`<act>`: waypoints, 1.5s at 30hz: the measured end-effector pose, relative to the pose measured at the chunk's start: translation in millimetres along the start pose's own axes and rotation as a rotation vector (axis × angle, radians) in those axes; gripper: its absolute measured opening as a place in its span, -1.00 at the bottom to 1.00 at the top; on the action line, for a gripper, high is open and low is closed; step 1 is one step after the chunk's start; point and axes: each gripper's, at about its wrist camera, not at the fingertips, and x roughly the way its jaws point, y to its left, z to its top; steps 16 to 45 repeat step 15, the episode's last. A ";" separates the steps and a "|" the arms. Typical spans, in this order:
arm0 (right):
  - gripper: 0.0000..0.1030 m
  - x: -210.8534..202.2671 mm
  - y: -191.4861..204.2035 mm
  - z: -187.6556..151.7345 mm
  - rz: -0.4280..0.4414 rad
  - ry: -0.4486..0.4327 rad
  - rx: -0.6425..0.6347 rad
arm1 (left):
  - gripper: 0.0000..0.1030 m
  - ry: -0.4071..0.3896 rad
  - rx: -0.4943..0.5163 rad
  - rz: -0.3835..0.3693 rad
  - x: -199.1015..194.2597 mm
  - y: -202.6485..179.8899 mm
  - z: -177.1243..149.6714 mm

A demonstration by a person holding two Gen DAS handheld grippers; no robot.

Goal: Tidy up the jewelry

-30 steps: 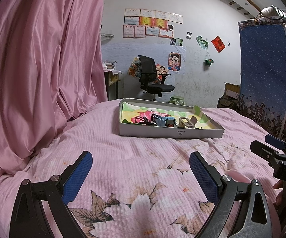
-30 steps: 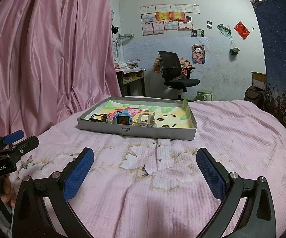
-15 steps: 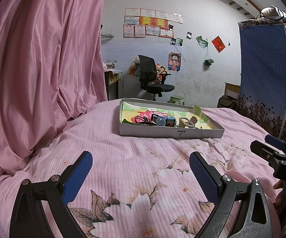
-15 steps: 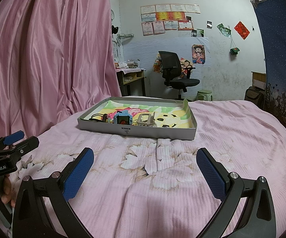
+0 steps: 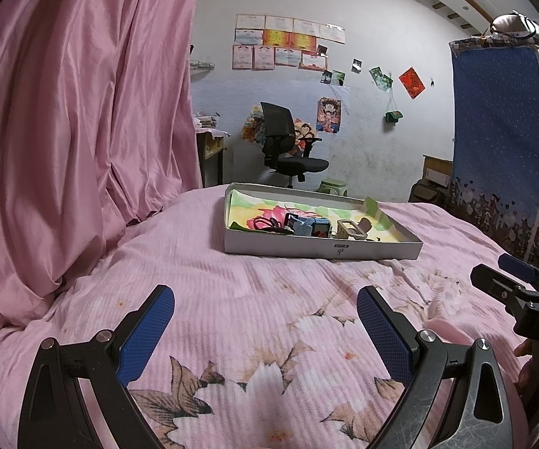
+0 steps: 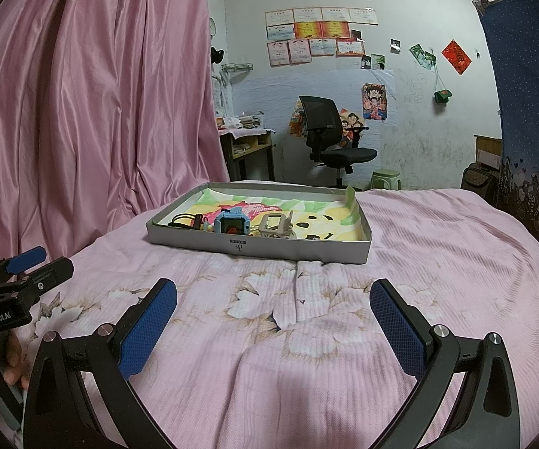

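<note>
A shallow grey cardboard tray (image 5: pixel 322 250) (image 6: pixel 254 249) lies on the pink flowered bedspread ahead of both grippers. In it lie a blue watch (image 5: pixel 312 226) (image 6: pixel 232 222), a beige watch (image 5: pixel 350 229) (image 6: pixel 275 224), dark hair bands (image 5: pixel 265 223) (image 6: pixel 185 220) and small dark pieces (image 6: pixel 320 235). My left gripper (image 5: pixel 265 325) is open and empty, low over the bedspread, well short of the tray. My right gripper (image 6: pixel 273 321) is open and empty, likewise short of the tray. Each gripper shows at the edge of the other's view.
A pink curtain (image 5: pixel 75 131) hangs along the left of the bed. A blue patterned wardrobe cover (image 5: pixel 509 149) stands at the right. Beyond the bed are an office chair (image 6: pixel 329 138), a desk (image 6: pixel 247 146) and a green stool (image 6: pixel 385 177).
</note>
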 end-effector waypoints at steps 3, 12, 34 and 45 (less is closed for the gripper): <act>0.97 -0.4 0.1 0.0 -0.001 -0.002 0.000 | 0.91 0.002 -0.006 0.010 -1.7 0.1 -0.3; 0.97 0.0 0.4 -1.1 -0.001 0.000 0.000 | 0.91 0.008 -0.011 0.016 -1.6 4.2 1.4; 0.97 -0.2 0.8 -0.3 -0.001 0.000 -0.001 | 0.91 0.009 -0.009 0.015 -1.6 4.1 1.4; 0.97 -0.2 0.8 -0.3 -0.001 0.000 -0.001 | 0.91 0.009 -0.009 0.015 -1.6 4.1 1.4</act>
